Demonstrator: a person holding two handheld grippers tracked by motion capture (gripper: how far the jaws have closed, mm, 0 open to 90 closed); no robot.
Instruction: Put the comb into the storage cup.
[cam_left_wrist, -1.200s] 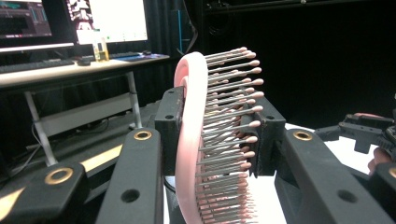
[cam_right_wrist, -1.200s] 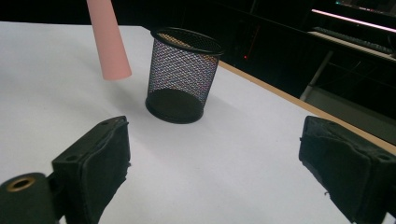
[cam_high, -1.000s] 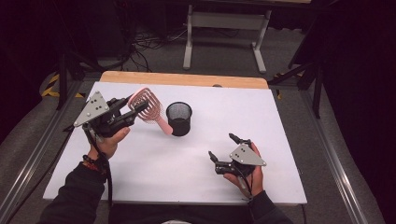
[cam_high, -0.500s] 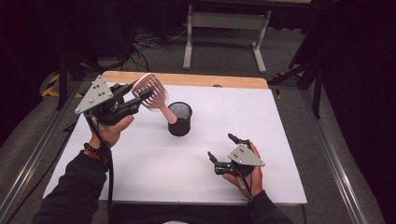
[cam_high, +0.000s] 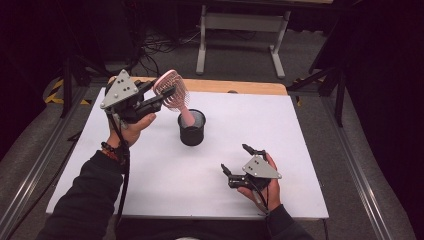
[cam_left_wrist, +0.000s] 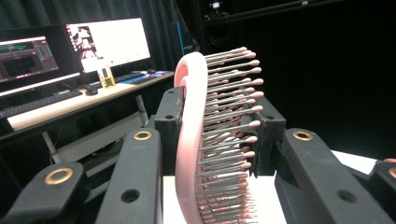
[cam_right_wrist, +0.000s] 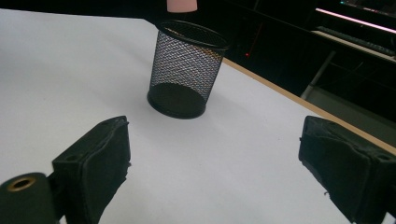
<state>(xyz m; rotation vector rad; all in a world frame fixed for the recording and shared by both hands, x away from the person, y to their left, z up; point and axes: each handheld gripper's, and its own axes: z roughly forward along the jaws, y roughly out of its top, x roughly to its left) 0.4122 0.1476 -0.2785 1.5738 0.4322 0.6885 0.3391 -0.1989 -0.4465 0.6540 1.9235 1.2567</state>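
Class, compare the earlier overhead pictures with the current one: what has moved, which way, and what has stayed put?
The left claw, shut on the pink hairbrush, has lifted and tipped it upright, bringing its handle over the black mesh cup. The cup and the open right claw stayed where they were.

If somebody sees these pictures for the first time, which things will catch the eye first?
First comes the pink hairbrush, clamped by its head in the left tongs and held tilted above the table's far left part, handle end pointing down at the black mesh cup. That cup stands upright near the middle of the white table. The right tongs wait open and empty near the front right.
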